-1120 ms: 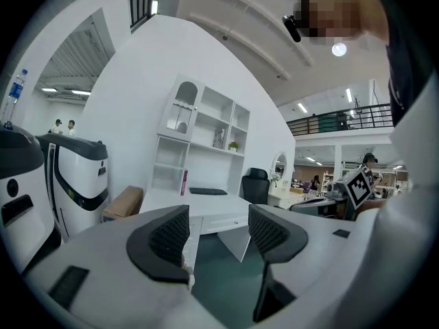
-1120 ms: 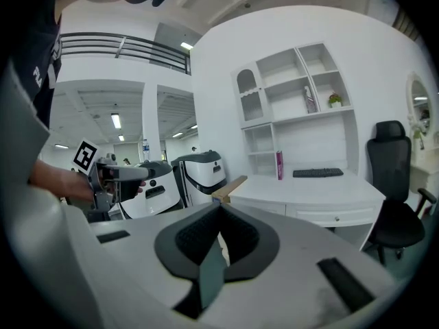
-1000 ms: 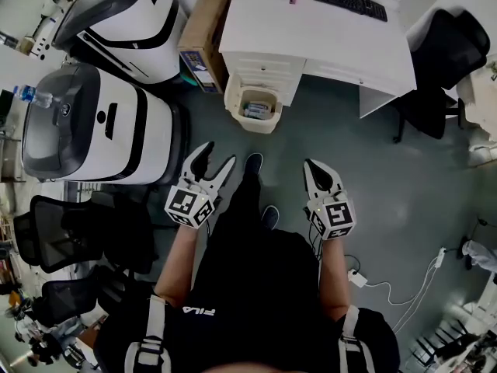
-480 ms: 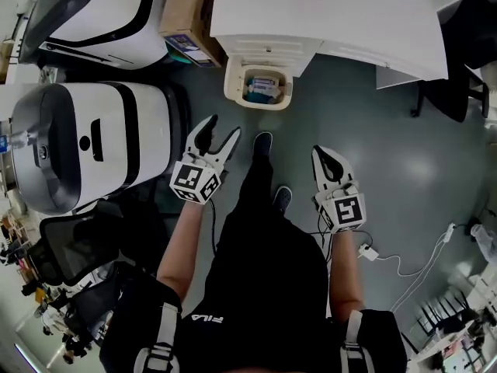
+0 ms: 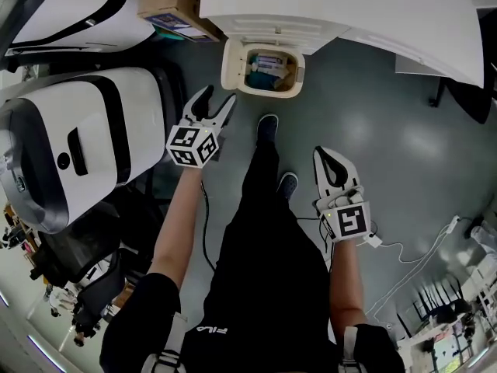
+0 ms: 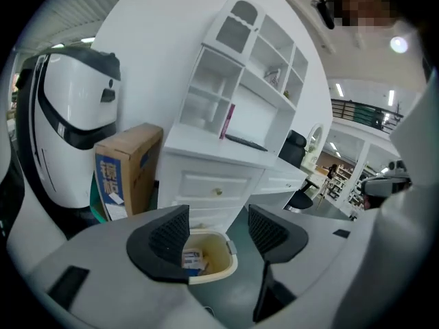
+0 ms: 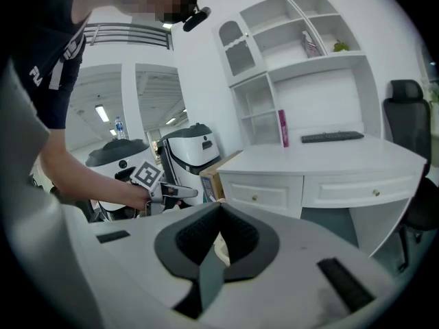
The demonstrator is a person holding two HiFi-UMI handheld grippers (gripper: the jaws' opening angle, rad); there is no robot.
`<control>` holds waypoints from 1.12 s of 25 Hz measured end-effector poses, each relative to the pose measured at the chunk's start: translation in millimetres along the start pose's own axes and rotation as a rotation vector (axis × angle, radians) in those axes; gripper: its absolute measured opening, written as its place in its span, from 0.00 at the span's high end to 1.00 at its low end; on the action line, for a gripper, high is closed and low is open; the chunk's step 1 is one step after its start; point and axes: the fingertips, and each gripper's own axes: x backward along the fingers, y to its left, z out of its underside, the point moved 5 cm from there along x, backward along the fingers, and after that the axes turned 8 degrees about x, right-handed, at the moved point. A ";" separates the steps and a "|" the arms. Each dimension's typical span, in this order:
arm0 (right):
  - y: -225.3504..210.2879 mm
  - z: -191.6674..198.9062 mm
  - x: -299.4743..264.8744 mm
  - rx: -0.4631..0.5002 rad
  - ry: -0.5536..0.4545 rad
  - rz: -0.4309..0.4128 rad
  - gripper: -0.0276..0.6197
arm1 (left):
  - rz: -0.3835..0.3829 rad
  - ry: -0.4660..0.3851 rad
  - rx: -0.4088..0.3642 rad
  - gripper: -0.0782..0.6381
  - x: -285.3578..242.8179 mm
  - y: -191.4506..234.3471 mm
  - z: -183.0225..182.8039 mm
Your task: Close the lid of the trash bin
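The cream trash bin (image 5: 230, 65) stands open on the grey floor against the white desk's drawers, with cartons and litter inside. Its lid seems to stand up at the back edge (image 5: 268, 45), hard to make out. My left gripper (image 5: 215, 99) is open, just short of the bin's near left corner. Through its spread jaws in the left gripper view (image 6: 218, 228) I see the bin's (image 6: 223, 266) open mouth. My right gripper (image 5: 326, 155) is shut and empty, lower right beside the person's leg, well back from the bin. In the right gripper view its jaws (image 7: 219, 214) are closed together.
The white desk (image 5: 334, 6) with drawers rises behind the bin. A cardboard box (image 5: 167, 2) stands to the bin's left. Large white machines (image 5: 70, 146) fill the left side. The person's shoes (image 5: 268, 127) are just in front of the bin. A cable (image 5: 411, 263) lies at right.
The person has stepped forward, so the bin is nearer in the head view. The left gripper has reached closer to the bin, still open. The right gripper stays shut and trails.
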 end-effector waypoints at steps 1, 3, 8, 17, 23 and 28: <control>1.2 5.8 -5.8 -0.003 0.005 -0.002 0.95 | -0.005 0.018 0.011 0.51 -11.6 10.6 5.3; 4.3 17.4 -15.4 -0.019 0.012 -0.006 0.95 | -0.022 0.049 0.009 0.51 -31.0 29.6 12.7; 4.1 36.8 -30.8 -0.022 0.027 -0.018 0.95 | -0.081 0.097 0.025 0.51 -66.8 66.9 34.4; -8.0 86.6 -50.4 -0.064 0.091 0.011 0.95 | -0.024 0.190 0.041 0.51 -120.6 105.3 64.5; -2.0 116.7 -54.6 -0.118 0.123 -0.011 0.95 | 0.029 0.219 0.003 0.52 -132.3 101.4 72.2; -1.8 129.8 -58.7 -0.126 0.133 -0.015 0.95 | 0.015 0.192 -0.005 0.58 -134.3 103.9 76.4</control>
